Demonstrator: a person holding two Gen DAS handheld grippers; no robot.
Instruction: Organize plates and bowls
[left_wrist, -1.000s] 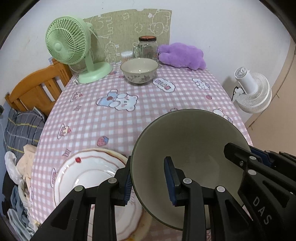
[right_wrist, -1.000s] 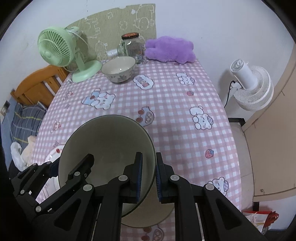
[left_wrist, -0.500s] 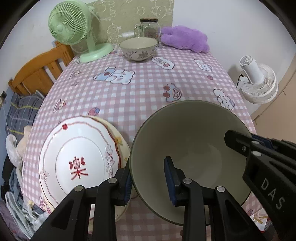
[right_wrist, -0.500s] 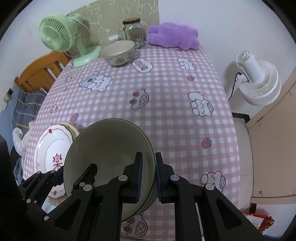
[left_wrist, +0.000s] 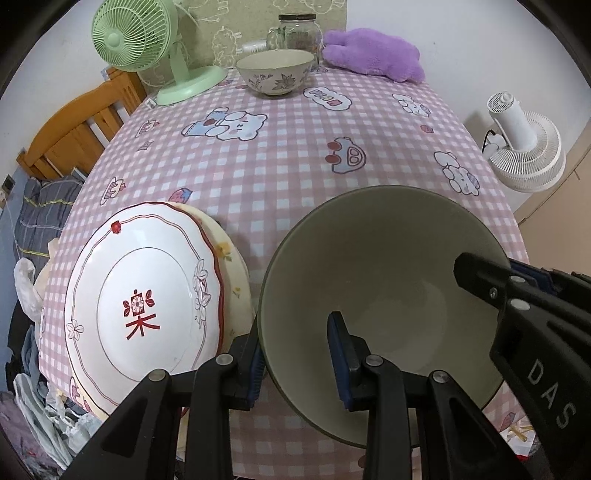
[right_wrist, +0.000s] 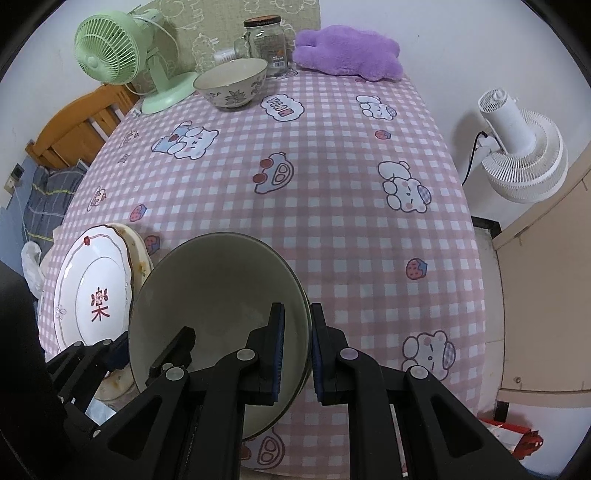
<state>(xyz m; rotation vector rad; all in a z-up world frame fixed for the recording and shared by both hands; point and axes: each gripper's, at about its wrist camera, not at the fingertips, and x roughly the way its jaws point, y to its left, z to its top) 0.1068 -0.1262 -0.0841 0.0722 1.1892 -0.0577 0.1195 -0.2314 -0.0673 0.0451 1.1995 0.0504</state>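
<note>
My two grippers share one load: a big grey-green bowl (left_wrist: 384, 295), tilted with its mouth toward me. My left gripper (left_wrist: 295, 354) pinches its rim at about 7 o'clock, one blue pad (left_wrist: 338, 354) inside and the other outside the wall; my right gripper (right_wrist: 297, 350) is clamped on the opposite rim, jaws nearly pressed together with only the thin wall between them. From the left wrist view, the right gripper's black fingers reach in at 3 o'clock and cover that stretch of rim, and my own fingers hide the bowl's near edge, so whether its base touches the pink checked tablecloth (left_wrist: 280, 162) I cannot tell. At 9 o'clock of the bowl sits a white plate with a red character (left_wrist: 140, 306), stacked on a cream plate (left_wrist: 232, 266) of which only a crescent shows (its pattern is mostly covered). The plates' near edge runs out over the table's near edge and is partly cut off by my left finger. The gap between bowl and plates is slim. Toward 12 o'clock the cloth lies open up to a flowered bowl (left_wrist: 275, 72), with a green fan (left_wrist: 147, 48), a glass jar (left_wrist: 297, 31) and a purple plush toy (left_wrist: 373, 53) along the far edge. Off the table at 2 o'clock stands a white fan (left_wrist: 524, 147).
</note>
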